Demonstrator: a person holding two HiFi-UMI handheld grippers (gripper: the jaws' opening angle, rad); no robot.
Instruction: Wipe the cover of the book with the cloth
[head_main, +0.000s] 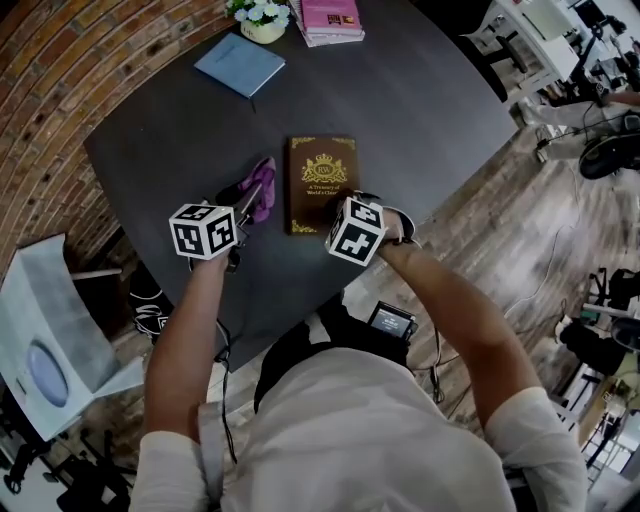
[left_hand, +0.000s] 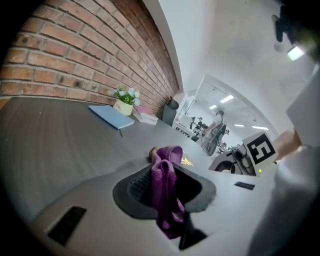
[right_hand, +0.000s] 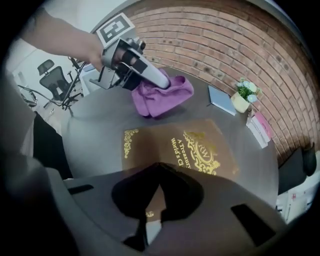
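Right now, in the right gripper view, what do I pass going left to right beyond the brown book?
From the left: purple cloth → blue notebook → potted flowers → stack of pink books.

One cloth (head_main: 262, 188), one brown book (head_main: 321, 183), one blue notebook (head_main: 239, 64), one plant (head_main: 261, 15).

Your head view is evenly lit and sharp at centre, with straight lines bowing toward the edges. The left gripper view and the right gripper view are both fisheye with black corners. Ceiling lights (left_hand: 227, 98) glare at the right of the left one. In the right one the book (right_hand: 175, 147) looks slightly smeared, its lower edge in shadow.
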